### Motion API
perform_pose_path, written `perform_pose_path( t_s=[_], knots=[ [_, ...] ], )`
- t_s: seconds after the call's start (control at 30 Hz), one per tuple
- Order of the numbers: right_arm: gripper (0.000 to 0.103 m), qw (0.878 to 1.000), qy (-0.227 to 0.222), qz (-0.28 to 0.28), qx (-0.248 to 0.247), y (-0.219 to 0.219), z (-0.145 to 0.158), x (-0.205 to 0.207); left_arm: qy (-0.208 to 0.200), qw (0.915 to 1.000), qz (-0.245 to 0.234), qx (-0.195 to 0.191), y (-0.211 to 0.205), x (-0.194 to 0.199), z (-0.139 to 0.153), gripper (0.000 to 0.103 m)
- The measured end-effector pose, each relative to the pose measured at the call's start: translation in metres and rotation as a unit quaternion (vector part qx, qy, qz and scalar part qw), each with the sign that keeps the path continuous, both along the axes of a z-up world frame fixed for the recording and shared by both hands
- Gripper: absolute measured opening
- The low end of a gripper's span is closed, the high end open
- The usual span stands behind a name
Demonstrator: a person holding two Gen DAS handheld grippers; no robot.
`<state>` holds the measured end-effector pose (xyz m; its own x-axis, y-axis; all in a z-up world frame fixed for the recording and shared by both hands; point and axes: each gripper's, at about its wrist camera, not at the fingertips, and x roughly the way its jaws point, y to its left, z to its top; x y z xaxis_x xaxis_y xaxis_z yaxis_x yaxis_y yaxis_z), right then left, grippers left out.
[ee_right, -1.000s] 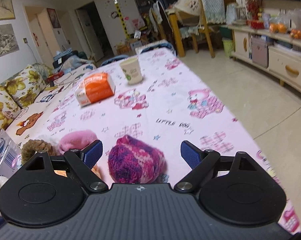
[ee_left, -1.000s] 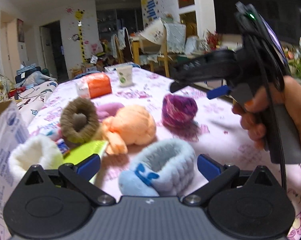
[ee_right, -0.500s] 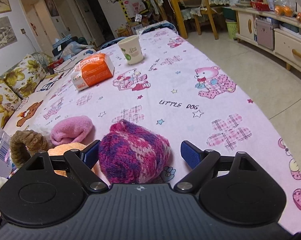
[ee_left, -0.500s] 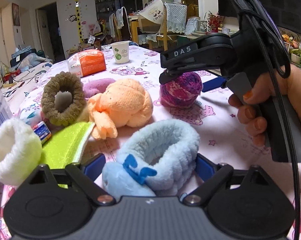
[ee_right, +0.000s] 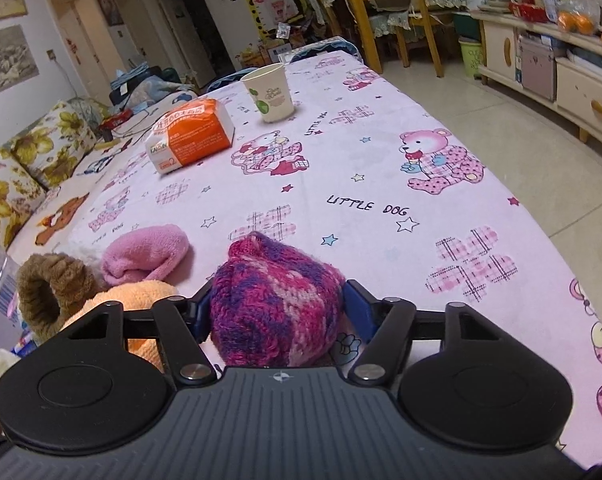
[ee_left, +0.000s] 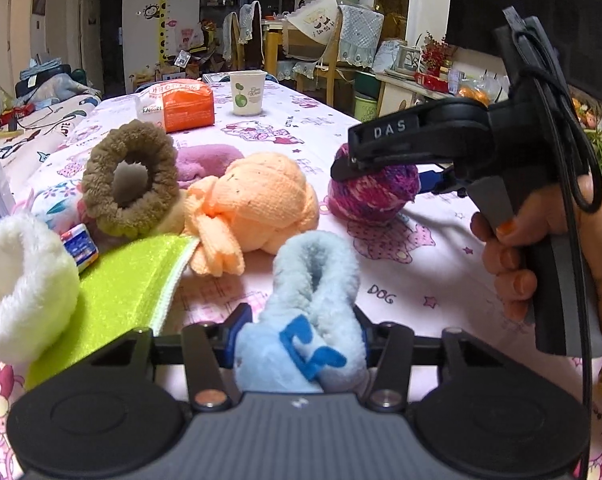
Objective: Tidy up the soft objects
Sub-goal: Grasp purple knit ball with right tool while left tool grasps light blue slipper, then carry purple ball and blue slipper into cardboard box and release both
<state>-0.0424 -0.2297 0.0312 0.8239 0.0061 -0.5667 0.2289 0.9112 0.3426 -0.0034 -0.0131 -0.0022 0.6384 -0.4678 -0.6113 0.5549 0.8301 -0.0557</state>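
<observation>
we hold both grippers low over the desk (ee_right: 381, 152), which is covered in a pink cartoon-print cloth. landmark for all places: the orange knitted bundle (ee_left: 257, 200) in the middle of the pile.

left gripper (ee_left: 299, 330): jaws narrowing, closing on the light blue fluffy band (ee_left: 313, 308) with a dark blue mark. the band is squeezed tall and narrow between the blue pads, both sides touching it. it sits on the near side of the orange bundle, just apart from it.

right gripper (ee_right: 275, 308): jaws closing around the magenta-purple knit ball (ee_right: 275, 304). the ball fills the gap; the pad on the picture's left touches the wool, while on the other side we cannot tell whether the pad presses or only stands beside it. in the left wrist view the ball (ee_left: 375, 190) lies right of the orange bundle, still on the desk, with the right gripper (ee_left: 385, 174) over it and a hand (ee_left: 541, 248) on its handle.

left of the bundle, touching it: brown fuzzy ring (ee_left: 131, 178), standing on edge. behind the bundle: pink soft piece (ee_left: 209, 158). near-left: lime green cloth (ee_left: 117, 284) lying flat, and a white fluffy band (ee_left: 21, 280) at the frame edge.

far behind the bundle: orange packet (ee_left: 177, 106) and a paper cup (ee_left: 248, 92), upright, well apart from the pile.
</observation>
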Motion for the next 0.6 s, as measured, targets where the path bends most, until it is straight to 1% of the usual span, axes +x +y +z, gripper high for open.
perform_pose_path(
  t_s=[0.1,0.3,0.47,0.6],
  knots=[
    [0.07,1.0,-0.001,0.003,-0.006,0.0,0.002,0.001,0.008,0.9999,0.0,-0.01,0.002,0.003,0.001,0.045],
    [0.064,1.0,0.001,0.0,-0.019,0.0,0.002,0.006,0.005,0.9994,0.011,-0.034,0.013,0.008,0.01,0.045],
    [0.061,1.0,0.003,-0.003,-0.026,-0.001,0.004,0.007,-0.016,0.9979,0.02,-0.06,0.024,0.005,0.022,0.045],
    [0.061,0.999,-0.002,-0.012,-0.03,-0.004,0.008,0.003,-0.03,0.9968,0.027,-0.068,0.03,0.002,0.028,0.045]
  ],
)
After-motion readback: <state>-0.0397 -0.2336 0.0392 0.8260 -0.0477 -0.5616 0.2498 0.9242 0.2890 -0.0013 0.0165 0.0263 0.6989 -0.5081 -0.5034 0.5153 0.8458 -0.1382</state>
